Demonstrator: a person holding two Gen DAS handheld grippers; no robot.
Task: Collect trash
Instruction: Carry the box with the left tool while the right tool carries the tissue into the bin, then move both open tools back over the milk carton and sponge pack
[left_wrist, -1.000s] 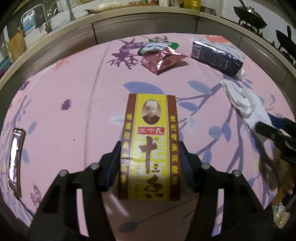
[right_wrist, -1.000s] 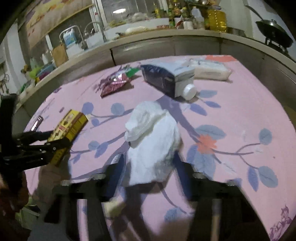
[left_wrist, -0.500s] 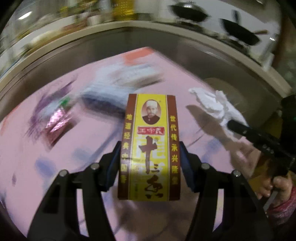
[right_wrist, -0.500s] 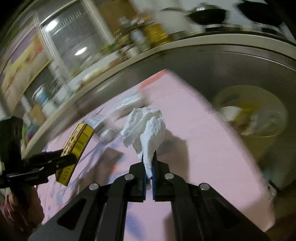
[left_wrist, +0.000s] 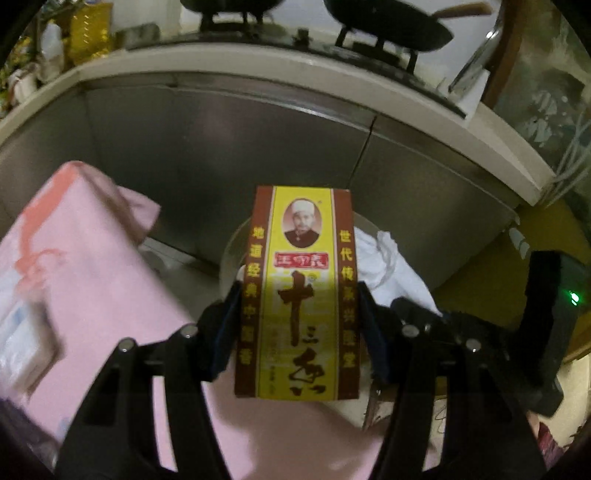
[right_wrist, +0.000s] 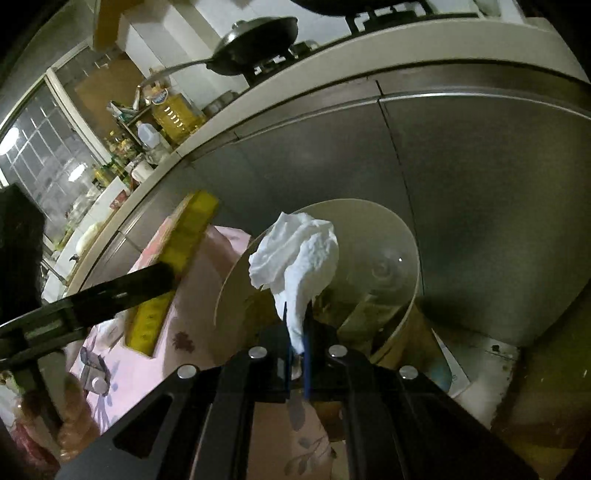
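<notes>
Steel cabinet fronts (right_wrist: 461, 177) curve across the background under a pale countertop (left_wrist: 258, 70), where dark woks (right_wrist: 258, 40) sit on a stove. Below them a round, cream-coloured bin (right_wrist: 410, 266) stands on the floor just beside the corner of a table draped in a pink flowered cloth (left_wrist: 96, 280).

The right gripper (right_wrist: 297, 347) has its jaws pinched together on the tail of a crumpled white tissue (right_wrist: 295, 254) — the wad stands up from the fingertips and hangs over the bin's open mouth, with some scraps dimly visible inside. In the left wrist view the same tissue (left_wrist: 388, 266) shows just past the box's right edge.

The left gripper (left_wrist: 297, 332) clamps a yellow and brown carton (left_wrist: 299, 295) printed with red characters, its pads pressing the two long sides. The carton (right_wrist: 173, 258) is held above the table's corner, near the bin's rim, to the left of the tissue.
</notes>
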